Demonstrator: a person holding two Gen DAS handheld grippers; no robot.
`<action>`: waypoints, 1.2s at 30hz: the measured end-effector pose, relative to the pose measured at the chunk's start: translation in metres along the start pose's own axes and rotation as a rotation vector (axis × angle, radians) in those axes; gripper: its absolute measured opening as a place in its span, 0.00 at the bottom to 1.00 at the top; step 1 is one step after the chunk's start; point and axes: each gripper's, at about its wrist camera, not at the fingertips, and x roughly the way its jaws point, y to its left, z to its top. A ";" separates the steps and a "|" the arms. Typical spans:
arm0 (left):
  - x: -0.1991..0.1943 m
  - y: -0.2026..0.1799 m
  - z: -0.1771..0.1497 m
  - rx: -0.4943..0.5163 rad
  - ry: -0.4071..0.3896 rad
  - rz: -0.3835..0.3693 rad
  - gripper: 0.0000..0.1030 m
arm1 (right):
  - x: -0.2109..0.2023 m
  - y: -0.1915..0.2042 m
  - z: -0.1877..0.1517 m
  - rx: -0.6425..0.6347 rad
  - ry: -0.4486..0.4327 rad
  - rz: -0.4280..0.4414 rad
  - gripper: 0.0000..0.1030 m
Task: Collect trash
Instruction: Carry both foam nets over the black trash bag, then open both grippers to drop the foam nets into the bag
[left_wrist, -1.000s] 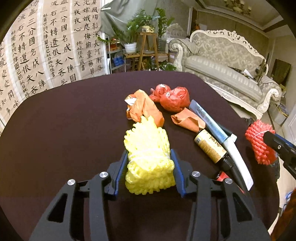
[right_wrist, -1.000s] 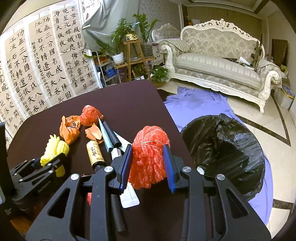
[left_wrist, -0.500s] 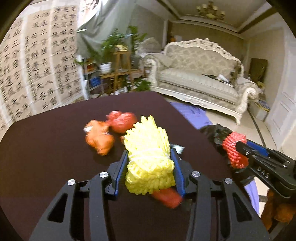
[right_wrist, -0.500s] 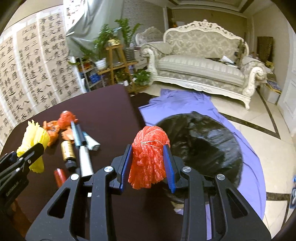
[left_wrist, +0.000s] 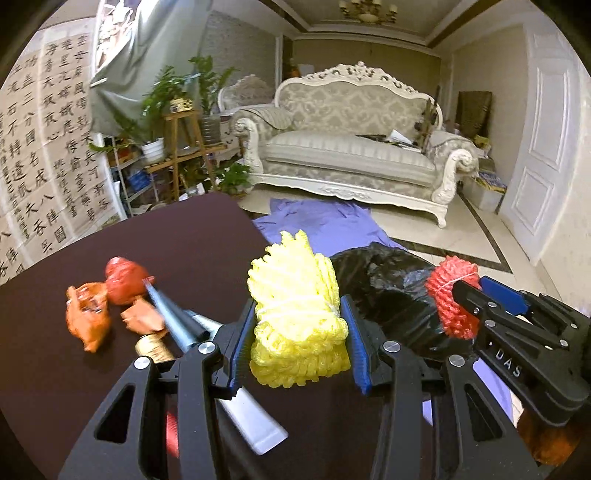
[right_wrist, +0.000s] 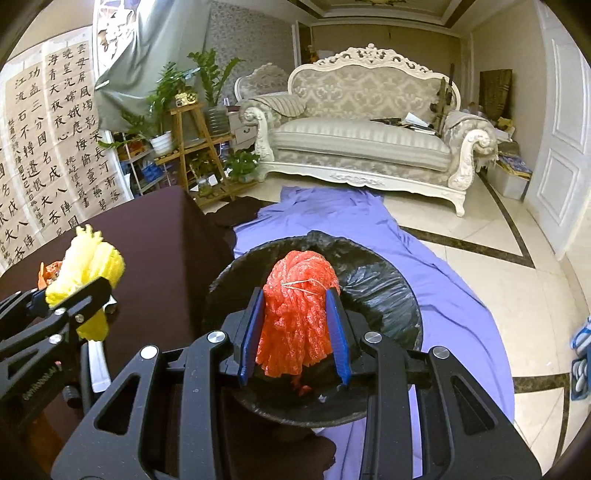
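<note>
Holding, left tongs (left_wrist: 298, 345): pinching one yellow foam net (left_wrist: 295, 314) between the blue pads, over the edge of the counter (left_wrist: 110, 266); in the right wrist view the same net (right_wrist: 92, 273) shows at the left, gripped by those tongs (right_wrist: 74, 295).
Holding, right tongs (right_wrist: 295, 339): pinching one red foam net (right_wrist: 299, 314), directly above the open mouth of the black trash bag (right_wrist: 380, 288); in the left wrist view the red net (left_wrist: 452, 295) hangs over the bag (left_wrist: 388, 291) at the right.
Count, foam nets: two, one yellow, one red, both off the counter and in the tongs.
Count, trash bags: one, black, standing on the floor just beside the counter, on a purple cloth (right_wrist: 424, 258).
Count, crumpled wrappers on the counter: one red ball (left_wrist: 123, 282), one large orange wrapper (left_wrist: 86, 321), one small orange scrap (left_wrist: 142, 319), lying close together.
Count, tube-like items: a blue tube (left_wrist: 173, 317) and a white tube (left_wrist: 251, 421), the second partly under the left tongs; a brown-labelled bottle (left_wrist: 153, 349) beside them.
Hard to make out: the blue tube is blurred; a red item (left_wrist: 171, 432) beneath the left tongs is mostly hidden; a few small bits at the bottom of the bag (right_wrist: 303, 387) are too small to name.
Cut off: the counter runs out of both views at the left.
</note>
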 end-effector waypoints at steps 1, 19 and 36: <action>0.004 -0.003 0.001 0.008 0.004 0.002 0.44 | 0.002 -0.002 0.000 0.001 -0.001 0.001 0.32; 0.057 -0.039 0.013 0.081 0.042 0.052 0.69 | 0.029 -0.040 0.005 0.064 -0.007 -0.005 0.55; 0.027 -0.017 0.007 0.034 0.047 0.122 0.74 | 0.017 -0.024 -0.009 0.046 0.016 0.008 0.56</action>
